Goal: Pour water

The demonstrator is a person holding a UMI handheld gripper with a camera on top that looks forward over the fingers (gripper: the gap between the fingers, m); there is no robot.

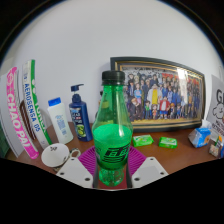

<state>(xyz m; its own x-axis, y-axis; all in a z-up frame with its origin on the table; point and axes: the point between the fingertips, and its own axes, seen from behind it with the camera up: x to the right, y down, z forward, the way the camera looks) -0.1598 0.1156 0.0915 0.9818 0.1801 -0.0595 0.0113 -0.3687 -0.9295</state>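
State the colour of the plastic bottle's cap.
Black, on the green plastic bottle between the gripper fingers; gripper view.

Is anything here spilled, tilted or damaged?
Nothing stands out. The green bottle stands upright between the gripper fingers, cap on, no spill showing. The framed photo behind it leans against the wall.

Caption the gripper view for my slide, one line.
Green bottle with black cap stands upright between the gripper fingers, framed group photo behind on the table.
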